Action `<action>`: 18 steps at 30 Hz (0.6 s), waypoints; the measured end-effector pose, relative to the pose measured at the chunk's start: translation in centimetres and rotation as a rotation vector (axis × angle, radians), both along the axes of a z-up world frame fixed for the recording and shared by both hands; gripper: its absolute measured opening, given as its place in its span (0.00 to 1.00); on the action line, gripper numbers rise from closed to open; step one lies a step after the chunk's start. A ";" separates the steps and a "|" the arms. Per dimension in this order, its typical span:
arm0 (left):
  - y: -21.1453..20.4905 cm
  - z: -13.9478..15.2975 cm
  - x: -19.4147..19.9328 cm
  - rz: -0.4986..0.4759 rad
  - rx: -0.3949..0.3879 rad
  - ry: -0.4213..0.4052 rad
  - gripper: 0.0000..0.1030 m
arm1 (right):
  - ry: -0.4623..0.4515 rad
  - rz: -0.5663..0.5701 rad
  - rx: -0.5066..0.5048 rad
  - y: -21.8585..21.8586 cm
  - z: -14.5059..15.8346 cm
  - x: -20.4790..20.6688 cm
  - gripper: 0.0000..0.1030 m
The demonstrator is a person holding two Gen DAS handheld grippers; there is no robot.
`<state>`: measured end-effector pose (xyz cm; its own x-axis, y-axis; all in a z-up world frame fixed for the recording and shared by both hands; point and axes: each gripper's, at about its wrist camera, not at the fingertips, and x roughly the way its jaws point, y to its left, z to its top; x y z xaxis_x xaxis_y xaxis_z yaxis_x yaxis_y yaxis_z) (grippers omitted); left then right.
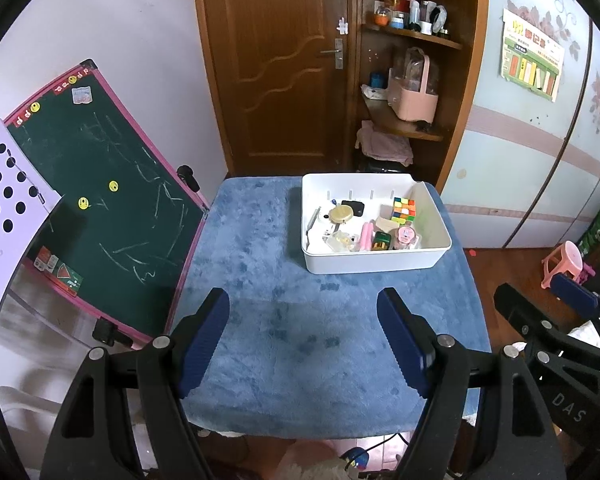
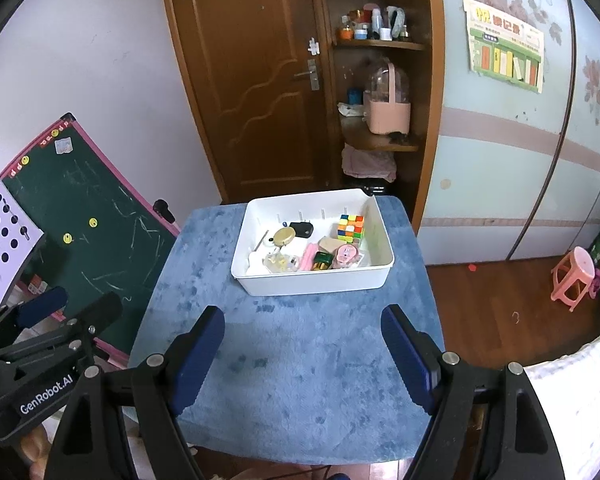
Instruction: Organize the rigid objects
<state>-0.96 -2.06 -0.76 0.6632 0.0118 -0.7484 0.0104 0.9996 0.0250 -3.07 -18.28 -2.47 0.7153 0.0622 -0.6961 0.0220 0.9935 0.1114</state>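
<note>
A white plastic bin (image 1: 370, 264) (image 2: 312, 282) stands on the far right part of a blue plush table (image 1: 284, 308) (image 2: 300, 360). Inside lie a colourful puzzle cube (image 1: 404, 209) (image 2: 351, 227), a round gold tin (image 1: 340, 214) (image 2: 283, 237), a black pouch (image 1: 354, 207) (image 2: 302, 229), a pink stick (image 1: 366, 235) (image 2: 309, 259), a green box (image 1: 381, 240) (image 2: 322, 261) and a pink round case (image 1: 405, 236) (image 2: 347, 255). My left gripper (image 1: 304, 304) hangs open over the table's near half, nothing between its fingers. My right gripper (image 2: 303, 318) is open too, empty, short of the bin.
A green chalkboard easel (image 1: 112, 200) (image 2: 92, 232) leans at the table's left edge. Behind stand a wooden door (image 1: 276, 60) and corner shelves (image 1: 412, 40) with bottles. A pink stool (image 2: 574, 274) sits on the wood floor to the right. The other gripper (image 1: 560, 320) (image 2: 40, 336) shows at each view's side.
</note>
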 end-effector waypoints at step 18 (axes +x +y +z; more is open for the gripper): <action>0.6 -0.6 0.0 0.001 -0.016 0.029 0.77 | -0.032 -0.018 -0.030 0.8 0.6 -0.9 0.79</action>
<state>-0.97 -1.49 -1.34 0.6412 0.0005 -0.7674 0.0098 0.9999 0.0089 -3.93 -17.51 -1.85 0.7378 0.0289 -0.6744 0.0366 0.9959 0.0827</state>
